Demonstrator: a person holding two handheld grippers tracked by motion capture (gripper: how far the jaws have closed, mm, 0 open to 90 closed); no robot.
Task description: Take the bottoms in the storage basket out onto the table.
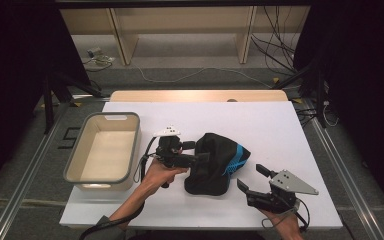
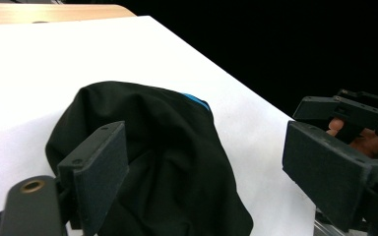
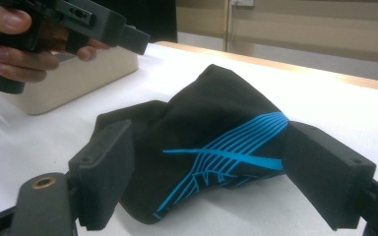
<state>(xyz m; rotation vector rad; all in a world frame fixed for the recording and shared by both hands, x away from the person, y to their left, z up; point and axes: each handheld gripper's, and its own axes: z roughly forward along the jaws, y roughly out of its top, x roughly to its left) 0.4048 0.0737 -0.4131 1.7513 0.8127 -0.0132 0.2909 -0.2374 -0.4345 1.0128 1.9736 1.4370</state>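
We work at a white table (image 1: 280,125) with a beige bin (image 1: 104,150) resting on its left side, at about nine o'clock from the middle. The bin is open-topped, with a grey rim.

Near the table's centre lies a black cloth (image 1: 210,165) in a crumpled heap, with a blue line pattern on its right flank, at three o'clock of the heap. It rests on the table, just right of the bin and well apart from it.

Our left gripper (image 1: 200,159) comes in from the cloth's nine o'clock side, held level, its tips at the edge of the cloth. In the left gripper view its jaws stand wide apart, one on each side of the cloth (image 2: 167,162), and the pads are not pressing on it; whether the near pad brushes the fabric we cannot tell.

Our right gripper (image 1: 252,179) sits at the cloth's four o'clock, near it but apart. Its jaws are spread too, and in the right gripper view the cloth (image 3: 211,142) lies beyond them, with nothing between the pads.
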